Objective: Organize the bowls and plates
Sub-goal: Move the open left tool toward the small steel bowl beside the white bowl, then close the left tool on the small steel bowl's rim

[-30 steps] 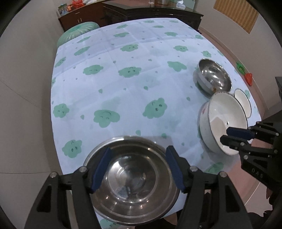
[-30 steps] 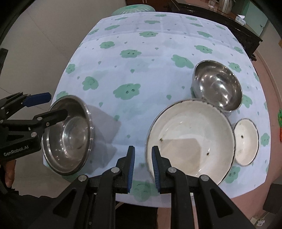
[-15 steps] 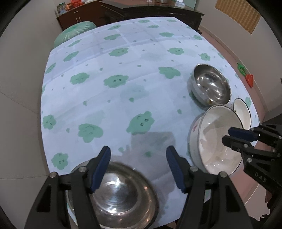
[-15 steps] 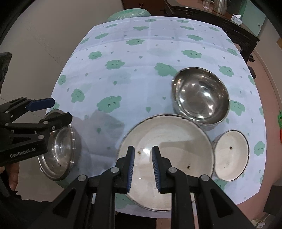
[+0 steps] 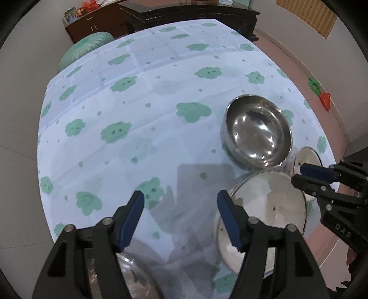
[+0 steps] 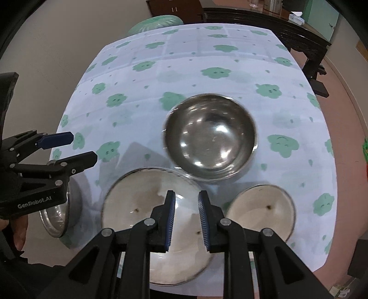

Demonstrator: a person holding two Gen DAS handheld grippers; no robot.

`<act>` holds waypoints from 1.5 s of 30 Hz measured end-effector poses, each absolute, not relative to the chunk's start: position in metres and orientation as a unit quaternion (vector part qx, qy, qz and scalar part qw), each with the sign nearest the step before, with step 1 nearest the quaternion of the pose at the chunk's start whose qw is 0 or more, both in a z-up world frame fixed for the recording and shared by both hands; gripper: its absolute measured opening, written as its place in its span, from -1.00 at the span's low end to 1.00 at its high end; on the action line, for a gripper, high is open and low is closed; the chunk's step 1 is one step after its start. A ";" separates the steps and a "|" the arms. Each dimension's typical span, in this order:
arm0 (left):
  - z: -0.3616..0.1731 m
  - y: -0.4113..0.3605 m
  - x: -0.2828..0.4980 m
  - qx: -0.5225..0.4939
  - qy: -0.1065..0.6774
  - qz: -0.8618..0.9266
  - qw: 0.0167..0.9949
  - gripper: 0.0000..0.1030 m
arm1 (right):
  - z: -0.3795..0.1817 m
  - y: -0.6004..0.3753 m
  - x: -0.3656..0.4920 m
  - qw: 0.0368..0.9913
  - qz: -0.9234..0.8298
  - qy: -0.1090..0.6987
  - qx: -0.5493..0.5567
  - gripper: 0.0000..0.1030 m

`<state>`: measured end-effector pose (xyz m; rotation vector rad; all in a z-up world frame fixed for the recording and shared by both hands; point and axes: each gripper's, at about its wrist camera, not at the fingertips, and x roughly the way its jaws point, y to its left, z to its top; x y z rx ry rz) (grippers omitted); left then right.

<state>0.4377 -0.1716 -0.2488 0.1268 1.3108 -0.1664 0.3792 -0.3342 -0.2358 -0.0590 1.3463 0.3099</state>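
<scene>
My left gripper (image 5: 181, 202) hangs open over bare tablecloth with nothing between its fingers. A shallow steel bowl (image 5: 131, 276) lies under its left finger at the table's near edge, mostly hidden. To the right a large white bowl (image 5: 264, 207) sits next to a deep steel bowl (image 5: 257, 133) and a small white bowl (image 5: 308, 156). My right gripper (image 6: 186, 197) hovers above the large white bowl (image 6: 138, 202), its jaws a narrow gap apart and empty. The deep steel bowl (image 6: 210, 135) and small white bowl (image 6: 262, 209) lie beyond it. The left gripper (image 6: 78, 147) is above the shallow steel bowl (image 6: 59, 216).
The table (image 5: 138, 110) wears a pale blue cloth with green cloud prints; its near edge runs just below the bowls. A green cushion (image 5: 85, 48) sits at the far left corner. Dark wooden cabinets (image 6: 264, 18) stand behind. A red toy (image 5: 325, 100) lies on the floor at right.
Both grippers have swept to the right. The left one has left the shallow steel bowl behind at the near left edge; the right one now hangs over the large white bowl.
</scene>
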 end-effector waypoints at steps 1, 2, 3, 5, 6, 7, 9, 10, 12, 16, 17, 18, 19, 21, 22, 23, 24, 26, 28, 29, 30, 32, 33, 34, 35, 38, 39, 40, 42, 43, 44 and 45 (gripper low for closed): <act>-0.249 -0.176 0.441 0.058 0.609 -0.077 0.787 0.29 | -0.237 -0.340 0.383 0.770 0.142 0.622 -0.027 -0.55; -0.250 -0.181 0.444 0.058 0.610 -0.076 0.787 0.29 | -0.238 -0.345 0.386 0.770 0.141 0.622 -0.027 -0.55; -0.250 -0.186 0.447 0.058 0.611 -0.075 0.786 0.29 | -0.239 -0.352 0.391 0.769 0.140 0.623 -0.027 -0.55; -0.251 -0.195 0.454 0.058 0.612 -0.073 0.785 0.29 | -0.241 -0.361 0.398 0.769 0.141 0.623 -0.029 -0.55; -0.251 -0.199 0.457 0.058 0.612 -0.072 0.786 0.30 | -0.241 -0.365 0.401 0.769 0.140 0.622 -0.030 -0.55; -0.251 -0.202 0.460 0.058 0.611 -0.071 0.786 0.30 | -0.242 -0.370 0.405 0.769 0.141 0.622 -0.030 -0.55; -0.253 -0.210 0.466 0.059 0.612 -0.067 0.786 0.30 | -0.244 -0.379 0.414 0.769 0.144 0.622 -0.030 -0.55; -0.254 -0.214 0.468 0.059 0.613 -0.065 0.785 0.30 | -0.245 -0.384 0.419 0.769 0.144 0.622 -0.032 -0.55; -0.257 -0.221 0.473 0.059 0.616 -0.062 0.783 0.30 | -0.248 -0.391 0.427 0.768 0.145 0.622 -0.032 -0.54; -0.264 -0.232 0.483 0.057 0.621 -0.059 0.779 0.30 | -0.255 -0.400 0.441 0.765 0.152 0.625 -0.029 -0.54; -0.267 -0.235 0.486 0.059 0.621 -0.055 0.779 0.30 | -0.257 -0.402 0.444 0.764 0.154 0.626 -0.029 -0.54; -0.268 -0.236 0.488 0.058 0.621 -0.054 0.780 0.30 | -0.259 -0.403 0.447 0.763 0.156 0.626 -0.027 -0.54; -0.271 -0.237 0.490 0.058 0.623 -0.052 0.778 0.30 | -0.261 -0.404 0.450 0.762 0.158 0.627 -0.026 -0.54; -0.276 -0.239 0.494 0.053 0.628 -0.047 0.775 0.30 | -0.266 -0.406 0.457 0.760 0.161 0.629 -0.023 -0.54; -0.279 -0.239 0.496 0.049 0.631 -0.048 0.773 0.30 | -0.267 -0.406 0.459 0.759 0.163 0.629 -0.022 -0.54; -0.283 -0.238 0.498 0.044 0.634 -0.045 0.771 0.30 | -0.268 -0.406 0.462 0.759 0.167 0.629 -0.022 -0.54; -0.285 -0.239 0.499 0.044 0.635 -0.043 0.770 0.30 | -0.269 -0.406 0.464 0.758 0.170 0.629 -0.021 -0.53; -0.289 -0.239 0.500 0.042 0.638 -0.041 0.768 0.30 | -0.273 -0.404 0.469 0.755 0.174 0.632 -0.022 -0.53; -0.291 -0.238 0.501 0.040 0.639 -0.039 0.768 0.30 | -0.275 -0.403 0.472 0.754 0.175 0.633 -0.026 -0.53; -0.291 -0.238 0.501 0.039 0.639 -0.040 0.768 0.30 | -0.276 -0.402 0.473 0.753 0.179 0.633 -0.027 -0.53; -0.292 -0.238 0.502 0.039 0.638 -0.039 0.768 0.30 | -0.277 -0.401 0.474 0.752 0.180 0.634 -0.028 -0.53; -0.295 -0.237 0.503 0.041 0.641 -0.037 0.766 0.30 | -0.280 -0.400 0.475 0.750 0.182 0.635 -0.031 -0.53; -0.297 -0.237 0.503 0.040 0.643 -0.037 0.764 0.30 | -0.281 -0.400 0.475 0.749 0.183 0.636 -0.032 -0.53; -0.298 -0.237 0.503 0.037 0.643 -0.039 0.764 0.30 | -0.282 -0.399 0.476 0.748 0.184 0.637 -0.032 -0.53; -0.298 -0.236 0.503 0.036 0.643 -0.040 0.764 0.30 | -0.283 -0.399 0.476 0.748 0.184 0.637 -0.031 -0.53; -0.301 -0.237 0.505 0.036 0.644 -0.040 0.763 0.30 | -0.286 -0.398 0.477 0.747 0.183 0.638 -0.032 -0.54; -0.301 -0.237 0.506 0.035 0.644 -0.040 0.763 0.30 | -0.287 -0.399 0.478 0.748 0.181 0.638 -0.032 -0.54; -0.302 -0.237 0.507 0.033 0.645 -0.040 0.762 0.29 | -0.289 -0.399 0.478 0.748 0.180 0.639 -0.032 -0.54; -0.303 -0.238 0.508 0.030 0.647 -0.047 0.761 0.24 | -0.290 -0.400 0.479 0.747 0.180 0.639 -0.032 -0.54; -0.304 -0.239 0.508 0.031 0.646 -0.048 0.761 0.21 | -0.290 -0.400 0.478 0.747 0.181 0.639 -0.033 -0.54; -0.305 -0.240 0.509 0.032 0.647 -0.050 0.760 0.09 | -0.290 -0.400 0.478 0.747 0.182 0.638 -0.033 -0.54; -0.307 -0.240 0.509 0.032 0.649 -0.051 0.758 0.00 | -0.290 -0.400 0.478 0.748 0.183 0.637 -0.034 -0.54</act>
